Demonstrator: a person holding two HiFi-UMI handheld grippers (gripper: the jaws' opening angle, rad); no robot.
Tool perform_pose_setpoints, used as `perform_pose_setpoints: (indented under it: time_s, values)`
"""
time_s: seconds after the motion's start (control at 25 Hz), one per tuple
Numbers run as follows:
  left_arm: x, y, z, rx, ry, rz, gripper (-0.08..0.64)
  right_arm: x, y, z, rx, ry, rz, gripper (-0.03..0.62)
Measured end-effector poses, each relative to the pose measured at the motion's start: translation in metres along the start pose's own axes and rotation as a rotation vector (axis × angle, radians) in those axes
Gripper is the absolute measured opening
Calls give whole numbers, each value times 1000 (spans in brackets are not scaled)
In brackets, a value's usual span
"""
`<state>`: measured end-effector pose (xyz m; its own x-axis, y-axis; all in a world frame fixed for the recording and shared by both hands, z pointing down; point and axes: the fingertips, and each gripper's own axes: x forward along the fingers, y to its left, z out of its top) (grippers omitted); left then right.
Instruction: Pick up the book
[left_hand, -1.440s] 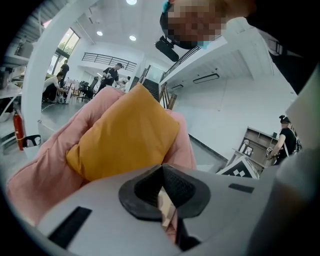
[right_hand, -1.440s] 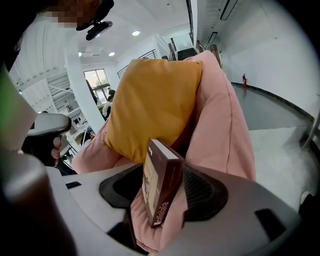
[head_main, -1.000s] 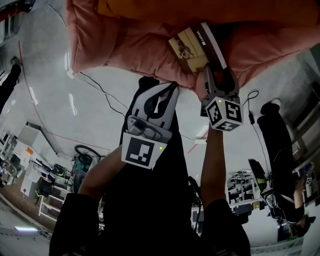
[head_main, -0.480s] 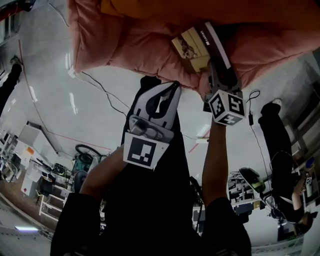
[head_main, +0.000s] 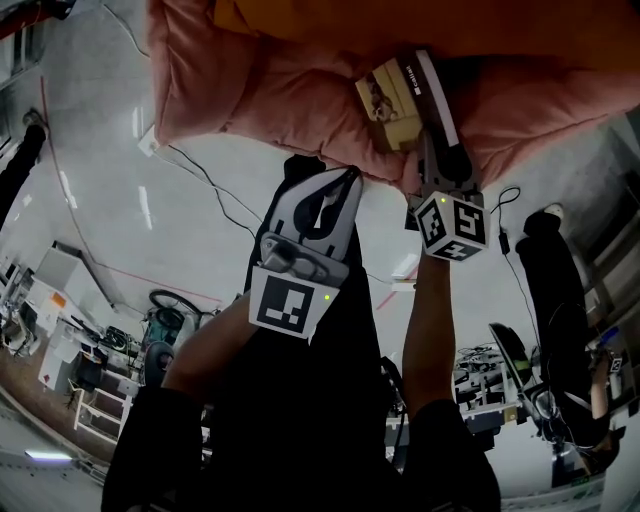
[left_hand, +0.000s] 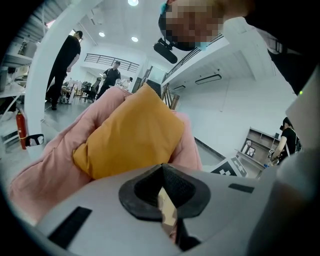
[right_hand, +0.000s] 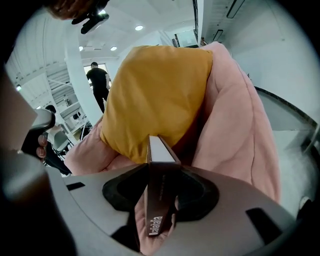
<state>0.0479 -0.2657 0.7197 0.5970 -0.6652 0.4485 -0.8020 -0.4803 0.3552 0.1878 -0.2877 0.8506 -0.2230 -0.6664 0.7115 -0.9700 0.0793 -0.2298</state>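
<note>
Right tongs (right_hand: 161, 172) closing on book (right_hand: 158, 200) edge; shallow bite, could pivot out onto blanket (right_hand: 235, 125). Left tongs (left_hand: 162, 170) pressed together.

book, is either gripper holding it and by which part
The right gripper has its jaws closing on the book across its covers, at the spine edge. The left gripper holds nothing.

Book (right_hand: 159, 186): thin, with a beige picture cover and a dark brown spine with white lettering.
Pose: I see it standing on edge.
Place: on the pink cushion (right_hand: 235, 125), against the yellow pillow (right_hand: 155, 95), between my right tool's (head_main: 430, 145) closing jaws.
</note>
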Motion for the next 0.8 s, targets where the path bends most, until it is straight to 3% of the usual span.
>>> perform_pose_setpoints:
  time_s: [0.56,0.8]
  values:
    - [-33,-10,41,23,-41,46,6,-39,18,34,-36,-28,-63,149]
    - [-56,-33,80,56,-102,58,6,-83,25,62,-46,-71,-78,147]
